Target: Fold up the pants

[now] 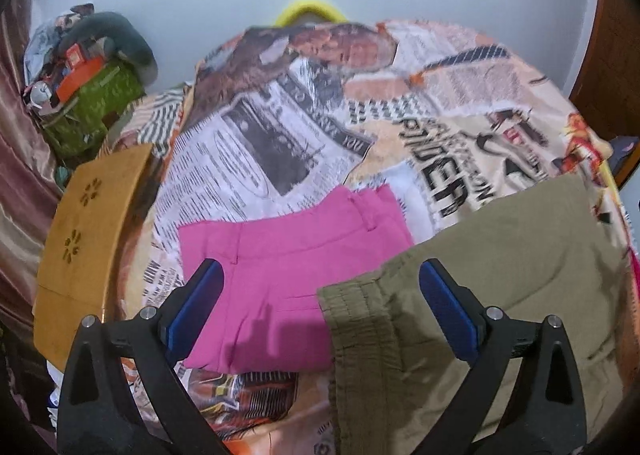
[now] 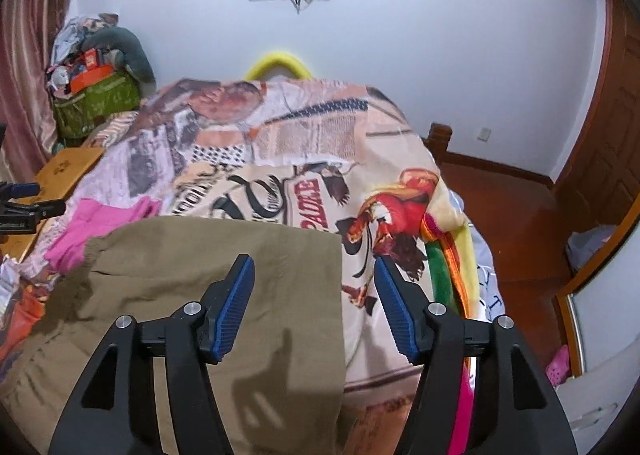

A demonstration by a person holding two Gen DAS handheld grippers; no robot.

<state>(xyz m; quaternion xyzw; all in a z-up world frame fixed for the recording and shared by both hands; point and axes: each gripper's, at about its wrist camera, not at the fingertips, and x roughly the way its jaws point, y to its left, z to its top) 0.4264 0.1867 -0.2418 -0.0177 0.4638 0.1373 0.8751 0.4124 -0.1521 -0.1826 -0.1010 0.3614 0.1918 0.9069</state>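
Both tongs, left [image 1: 320,295] & right [image 2: 314,295], gape empty over khaki pants [image 2: 208,279]: soft, limp cloth; I'd pinch at the waistband edge.

The right gripper [image 2: 314,275] hangs above the bed, jaws apart, nothing between them. Folded olive pants [image 2: 224,255] lie near on the printed blanket [image 2: 320,135]. Pink shorts [image 2: 92,227] lie just left, touching them.
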